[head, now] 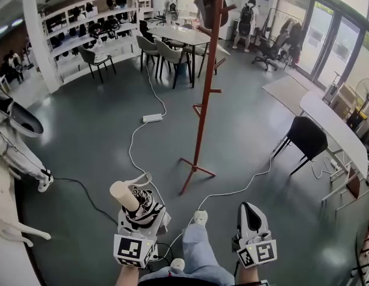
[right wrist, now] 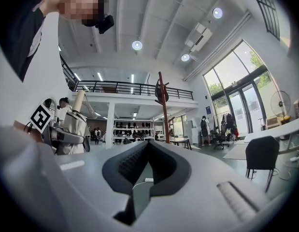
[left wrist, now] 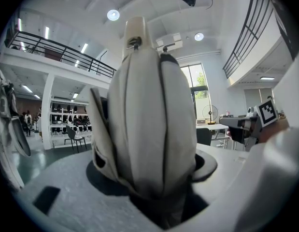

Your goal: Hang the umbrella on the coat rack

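My left gripper (head: 142, 214) is shut on the folded umbrella (head: 136, 202). It is a beige and black bundle with a cream end that points up and to the left. In the left gripper view the umbrella (left wrist: 149, 120) stands upright between the jaws and fills the middle of the picture. The red-brown coat rack (head: 207, 94) stands on the floor ahead, a few steps off, with a dark item hung at its top. The right gripper view shows the coat rack (right wrist: 163, 105) beyond the jaws. My right gripper (head: 250, 212) is held low at the right, its pads closed together with nothing between them.
White cables and a power strip (head: 152, 118) run across the grey floor near the rack's feet. A black chair (head: 307, 137) and a white table (head: 336, 127) stand at the right. Tables and chairs (head: 172, 40) fill the back. White equipment (head: 17, 142) lines the left edge.
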Demonstrator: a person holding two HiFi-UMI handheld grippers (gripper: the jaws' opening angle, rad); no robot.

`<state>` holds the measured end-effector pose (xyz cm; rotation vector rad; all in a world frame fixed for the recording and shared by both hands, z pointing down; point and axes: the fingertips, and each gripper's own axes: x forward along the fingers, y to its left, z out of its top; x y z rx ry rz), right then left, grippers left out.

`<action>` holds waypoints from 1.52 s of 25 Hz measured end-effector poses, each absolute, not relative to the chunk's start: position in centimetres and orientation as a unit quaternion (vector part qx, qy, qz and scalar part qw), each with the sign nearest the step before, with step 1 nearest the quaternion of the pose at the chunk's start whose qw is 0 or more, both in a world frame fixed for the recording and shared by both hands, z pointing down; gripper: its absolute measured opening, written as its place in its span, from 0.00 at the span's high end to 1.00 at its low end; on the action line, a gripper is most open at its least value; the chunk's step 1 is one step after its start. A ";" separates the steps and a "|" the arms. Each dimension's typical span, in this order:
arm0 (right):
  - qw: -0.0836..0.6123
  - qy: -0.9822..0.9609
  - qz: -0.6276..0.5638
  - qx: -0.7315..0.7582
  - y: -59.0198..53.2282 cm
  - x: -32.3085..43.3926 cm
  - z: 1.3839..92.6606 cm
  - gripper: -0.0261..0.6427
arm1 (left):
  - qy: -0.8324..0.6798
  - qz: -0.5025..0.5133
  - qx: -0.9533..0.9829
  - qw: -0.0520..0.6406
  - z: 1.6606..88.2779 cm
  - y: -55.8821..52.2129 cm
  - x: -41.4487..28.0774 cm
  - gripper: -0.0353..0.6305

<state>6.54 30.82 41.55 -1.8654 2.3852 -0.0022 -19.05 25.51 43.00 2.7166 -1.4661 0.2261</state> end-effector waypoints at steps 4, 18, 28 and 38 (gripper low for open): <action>0.057 0.795 0.005 -0.604 26.6 7.0 41.8 0.95 | -0.480 0.071 0.874 0.021 43.3 21.8 -18.3 0.49; 0.046 0.838 -0.023 -0.544 6.3 11.6 44.3 0.95 | -0.502 0.090 0.859 0.047 46.7 4.1 -12.3 0.49; 0.046 0.881 -0.048 -0.469 -8.5 15.0 45.0 0.95 | -0.533 0.086 0.840 0.056 47.7 -9.3 -8.5 0.49; 0.035 0.902 -0.061 -0.426 -14.4 14.6 45.7 0.95 | -0.546 0.101 0.828 0.072 49.1 -12.7 -7.0 0.49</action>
